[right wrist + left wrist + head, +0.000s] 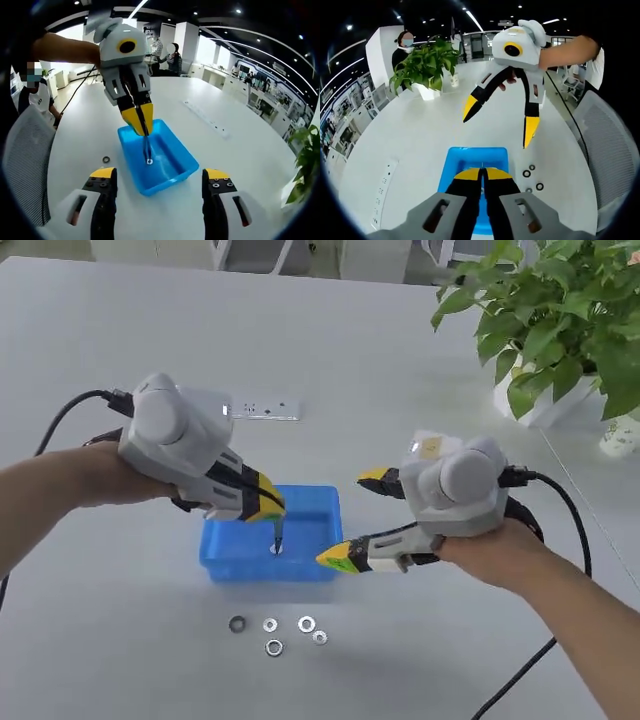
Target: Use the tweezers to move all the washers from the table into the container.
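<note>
Currently in hand: delivery of one washer (276, 550), judged from the tweezers (277, 535) standing tip-down inside the container (225, 562).
Left gripper (272, 508): jaws closed tight on the tweezers' upper end, above the container's middle.
Tweezer tips: at the washer, close to the container floor; whether they pinch it or merely touch it cannot be told.
Right gripper (350, 518): jaws spread wide, holding nothing, hovering just beside the container's right wall.
Loose washers (274, 647): five, clustered on the table (100, 640) near the container's front wall, apart from it.
Next move, as judged: slacken the squeeze so the washer drops, lift the tips clear of the container rim, then carry them over the front wall to the nearest loose washer; a thin flat ring calls for a low, steady pinch at its edge.
</note>
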A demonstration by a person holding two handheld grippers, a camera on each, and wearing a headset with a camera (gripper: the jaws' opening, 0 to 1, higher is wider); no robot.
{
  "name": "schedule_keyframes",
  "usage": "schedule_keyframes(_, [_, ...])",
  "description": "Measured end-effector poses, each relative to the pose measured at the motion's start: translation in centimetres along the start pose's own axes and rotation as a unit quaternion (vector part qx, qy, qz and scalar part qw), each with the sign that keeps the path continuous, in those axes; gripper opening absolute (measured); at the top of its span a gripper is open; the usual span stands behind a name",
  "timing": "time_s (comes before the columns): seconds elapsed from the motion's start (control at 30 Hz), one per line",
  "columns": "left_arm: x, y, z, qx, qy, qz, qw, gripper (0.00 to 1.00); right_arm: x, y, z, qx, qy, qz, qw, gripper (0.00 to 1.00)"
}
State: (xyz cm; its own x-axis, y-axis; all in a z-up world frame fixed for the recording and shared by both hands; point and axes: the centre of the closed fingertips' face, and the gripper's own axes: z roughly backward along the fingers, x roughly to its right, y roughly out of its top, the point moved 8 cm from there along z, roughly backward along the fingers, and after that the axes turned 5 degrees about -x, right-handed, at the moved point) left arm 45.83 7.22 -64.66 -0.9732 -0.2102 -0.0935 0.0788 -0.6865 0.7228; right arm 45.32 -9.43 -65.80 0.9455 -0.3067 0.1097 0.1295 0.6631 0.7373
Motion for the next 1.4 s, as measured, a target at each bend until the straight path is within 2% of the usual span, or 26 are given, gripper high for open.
schedule_keyframes(0.47, [-0.2, 0.5, 2.0, 0.000, 0.018, 0.011, 0.9998, 0.05, -1.1, -1.2, 2.8, 0.005, -0.026, -0.018, 0.9995, 0.73])
schedule_keyframes(0.77, [0.2, 1.9, 3.5, 0.003, 0.026, 0.007, 0.9996, 0.05, -2.1, -2.3, 4.3, 0.008, -0.035, -0.029, 0.9989, 0.79])
schedule_keyframes(0.97, [0.7, 2.9, 4.4, 0.013, 0.028, -0.002, 0.9995, 0.05, -2.9, -2.9, 5.0, 0.007, -0.040, -0.036, 0.9985, 0.79])
schedule_keyframes(1.4, [2.3, 3.8, 5.3, 0.017, 0.019, -0.011, 0.9996, 0.05, -4.4, -3.9, 5.7, 0.008, -0.042, -0.045, 0.9980, 0.79])
